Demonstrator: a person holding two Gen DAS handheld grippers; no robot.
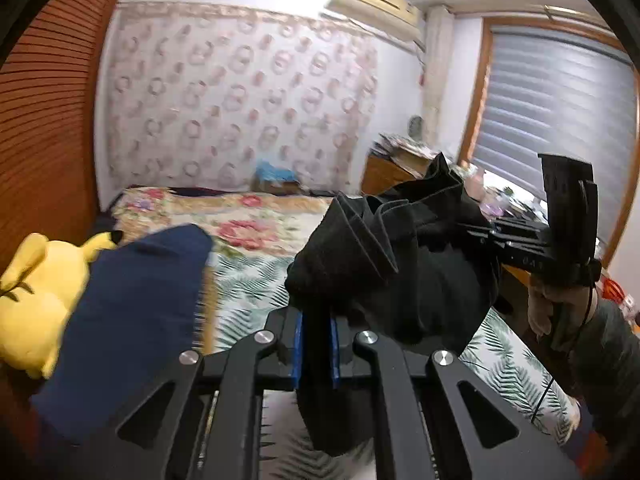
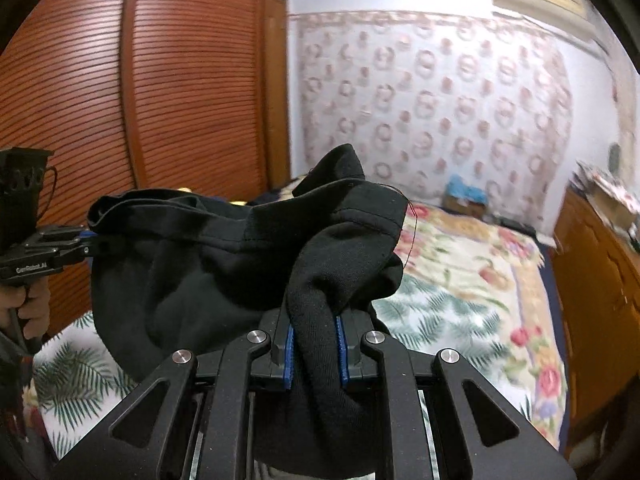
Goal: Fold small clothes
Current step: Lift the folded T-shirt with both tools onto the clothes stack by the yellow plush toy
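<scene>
A black garment (image 1: 400, 264) hangs bunched in the air between my two grippers, above the bed. At the bottom of the left wrist view, my left gripper (image 1: 317, 320) is shut on one fold of it between blue pads. The right gripper (image 1: 486, 234) holds the garment's far side there, with a hand below it. In the right wrist view my right gripper (image 2: 316, 328) is shut on a thick roll of the black garment (image 2: 192, 272). The left gripper (image 2: 90, 240) pinches the hem at the left. A navy blue cloth (image 1: 136, 312) shows blurred at the near left.
The bed (image 1: 248, 280) has a fern and flower patterned cover. A yellow plush toy (image 1: 36, 292) lies at its left edge. A louvred wooden wardrobe (image 2: 120, 100) stands on the left, a wooden dresser (image 2: 592, 280) on the right, and a window with blinds (image 1: 552, 120) beyond.
</scene>
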